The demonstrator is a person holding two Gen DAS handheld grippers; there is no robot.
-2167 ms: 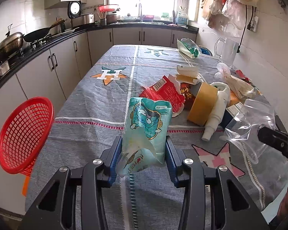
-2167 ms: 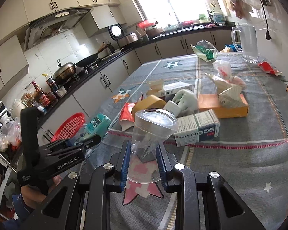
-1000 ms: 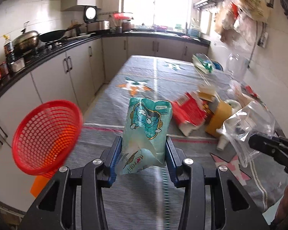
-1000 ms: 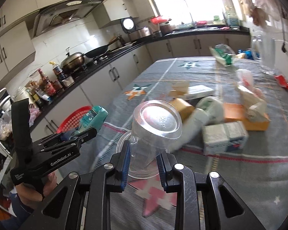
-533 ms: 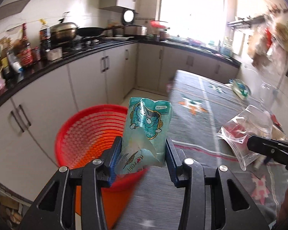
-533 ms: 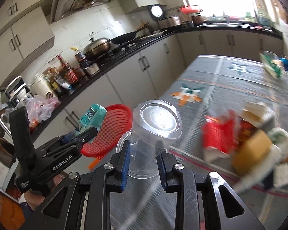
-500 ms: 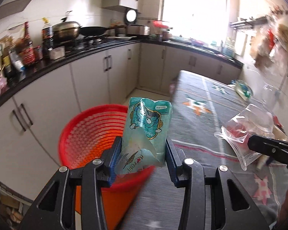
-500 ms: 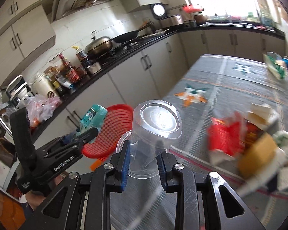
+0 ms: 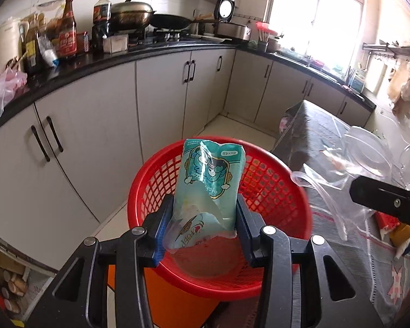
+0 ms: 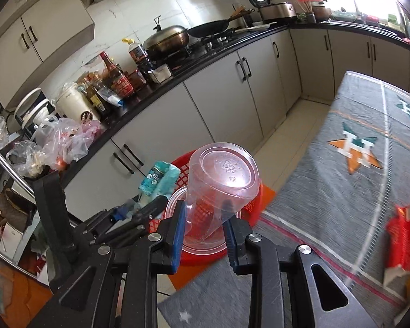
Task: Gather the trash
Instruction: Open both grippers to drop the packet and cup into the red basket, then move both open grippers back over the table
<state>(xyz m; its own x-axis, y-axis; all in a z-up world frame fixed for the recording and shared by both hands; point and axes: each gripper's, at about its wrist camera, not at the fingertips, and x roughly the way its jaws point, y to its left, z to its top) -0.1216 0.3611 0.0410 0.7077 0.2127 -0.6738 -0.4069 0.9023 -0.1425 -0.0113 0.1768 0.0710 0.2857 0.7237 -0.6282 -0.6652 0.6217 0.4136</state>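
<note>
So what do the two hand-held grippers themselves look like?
Both look alike: the left hand-held gripper and right hand-held gripper have black frames with cut-out openings, silver round screw heads and blue pads on the inner finger faces. The right wrist view also shows the left one's black upright handle.

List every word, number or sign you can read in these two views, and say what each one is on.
"12", under a moulded recycling triangle: base of the clear plastic cup held in the right gripper.
Print on the teal snack packet in the left gripper: upside down, too crumpled to read.
Red label on the sauce bottle: too small.
Red packet on the table: blurred.
</note>
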